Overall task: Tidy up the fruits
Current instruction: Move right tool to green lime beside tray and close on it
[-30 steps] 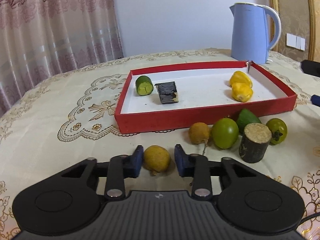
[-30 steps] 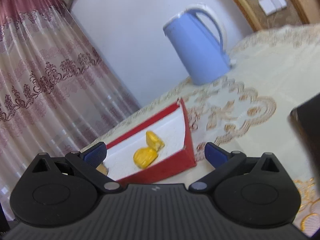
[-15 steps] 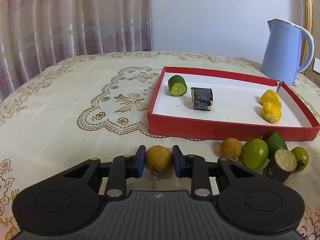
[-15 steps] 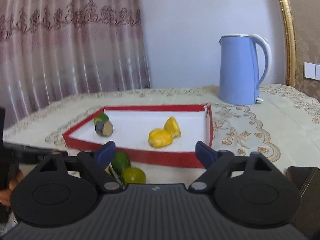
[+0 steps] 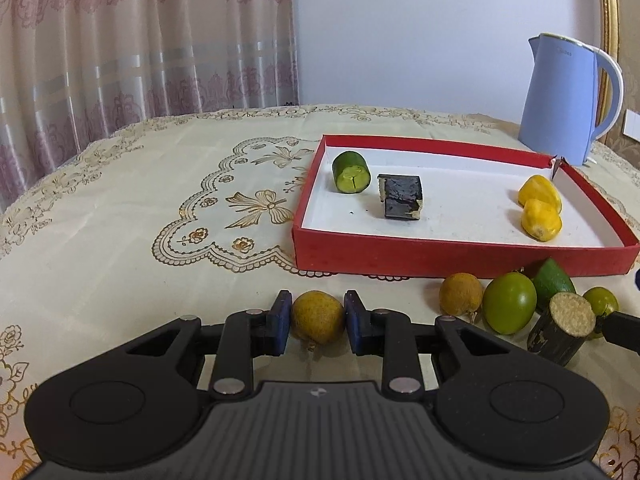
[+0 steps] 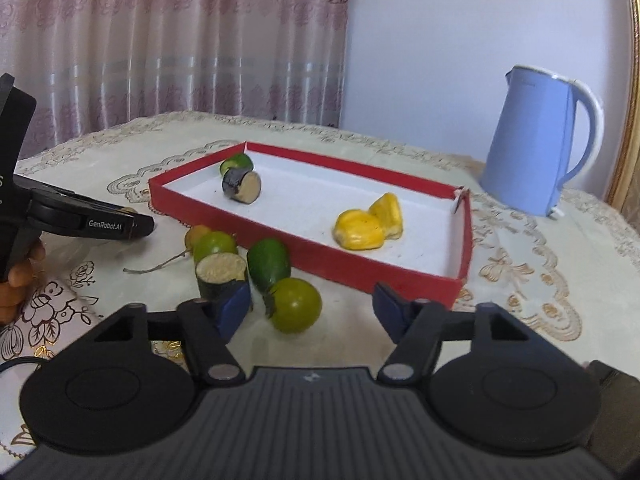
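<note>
My left gripper (image 5: 316,322) is shut on a brown-yellow round fruit (image 5: 317,316), low over the tablecloth in front of the red tray (image 5: 460,258). The tray holds a green cut piece (image 5: 351,172), a dark cut piece (image 5: 401,197) and two yellow pieces (image 5: 540,206). Outside its front wall lie another brown fruit (image 5: 461,294), a green round fruit (image 5: 509,308), a dark green fruit (image 5: 554,282), a small green fruit (image 5: 600,300) and a dark cane stub (image 5: 562,328). My right gripper (image 6: 310,310) is open, just behind the small green fruit (image 6: 295,305) and the stub (image 6: 221,276).
A blue kettle (image 5: 564,100) stands behind the tray's far right corner; it also shows in the right wrist view (image 6: 536,140). The left gripper's body (image 6: 80,220) shows at the left of the right wrist view. Curtains hang behind the table.
The left fingers have closed from either side onto the brown-yellow fruit. The right gripper swung down and left toward the loose fruits in front of the tray, still open.
</note>
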